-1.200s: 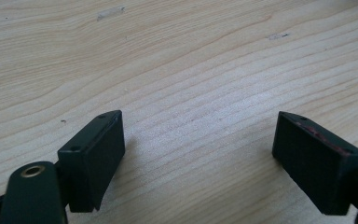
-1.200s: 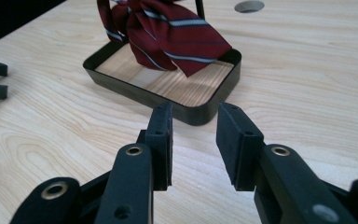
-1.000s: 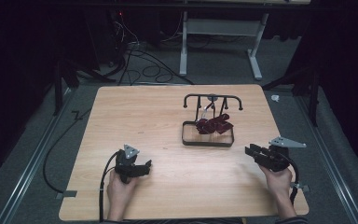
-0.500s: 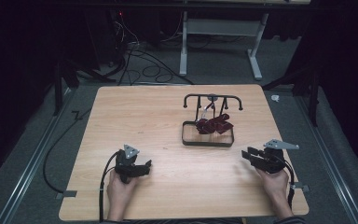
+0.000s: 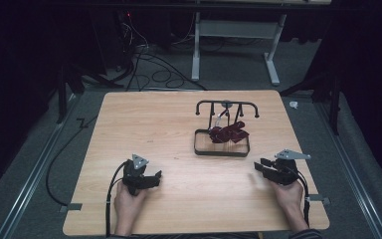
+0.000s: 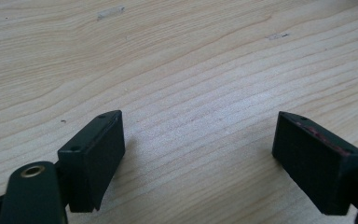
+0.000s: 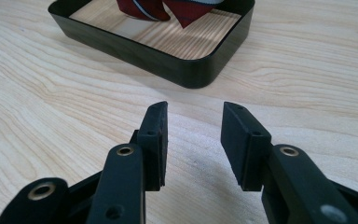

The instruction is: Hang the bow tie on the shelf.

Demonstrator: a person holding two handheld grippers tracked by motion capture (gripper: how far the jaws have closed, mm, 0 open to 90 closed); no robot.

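Note:
A black rectangular tray (image 5: 221,152) sits right of the table's middle, with a dark red cloth (image 5: 227,133) bunched in it under a black bar rack (image 5: 227,104). My left gripper (image 5: 155,177) rests low at the front left, jaws wide open over bare wood (image 6: 198,154). At the front right, my right gripper (image 5: 259,167) points left towards the tray. Its jaws have just been opening and stand partly open with nothing between them (image 7: 193,135). Just ahead of it lie the tray's rounded corner (image 7: 191,74) and the red cloth (image 7: 186,11).
The wooden table (image 5: 144,124) has bare room on its left half and along the front. Cables (image 5: 149,64) and a white desk frame (image 5: 238,45) stand on the floor beyond the far edge. A black cable (image 5: 112,199) trails from the left gripper.
My right gripper has shifted slightly left, towards the tray's near right corner. The left gripper and the tray stay where they were.

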